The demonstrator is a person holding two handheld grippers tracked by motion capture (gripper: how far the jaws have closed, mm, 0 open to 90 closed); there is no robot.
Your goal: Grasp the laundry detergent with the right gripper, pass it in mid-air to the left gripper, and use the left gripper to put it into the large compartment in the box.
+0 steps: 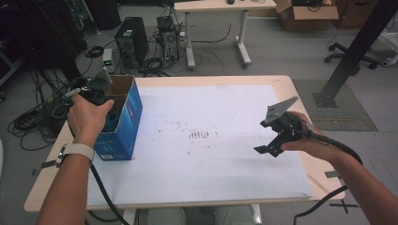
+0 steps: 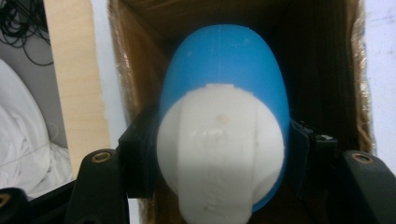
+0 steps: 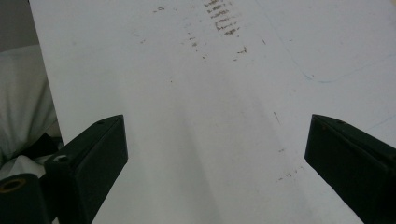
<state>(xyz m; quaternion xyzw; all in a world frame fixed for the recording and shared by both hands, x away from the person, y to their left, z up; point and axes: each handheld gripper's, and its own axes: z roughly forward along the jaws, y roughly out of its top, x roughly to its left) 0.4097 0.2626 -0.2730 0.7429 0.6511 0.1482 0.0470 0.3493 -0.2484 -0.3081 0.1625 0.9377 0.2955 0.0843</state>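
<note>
The left hand-held gripper (image 2: pixel 219 154) is clamped on a blue and white egg-shaped toy (image 2: pixel 223 121). One black jaw presses on each side of the toy. The toy hangs in the open top of the blue box (image 1: pixel 123 123), with the brown walls of the box all around it. The box is the thing to watch here.

To do this step well, I think the toy should go straight down the middle of the box. It should stay away from the brown walls, so it does not bump them or tip the box over. The jaws should let go only when the toy sits low inside. It is dark down there, so I cannot tell how deep the box is.

Far to the right of the box, the right hand-held gripper (image 1: pixel 272 140) has its jaws wide apart and holds nothing. It hangs over the worktop (image 1: pixel 225 183).

The worktop has a white sheet on it, with small brown marks right of the box. The box stands at the worktop's left edge.

Behind the box, on the grey floor, there are a black computer tower (image 1: pixel 131 43) and many cables. Farther back there are another desk (image 1: pixel 220 28) and a brown cardboard box (image 1: pixel 305 14).
</note>
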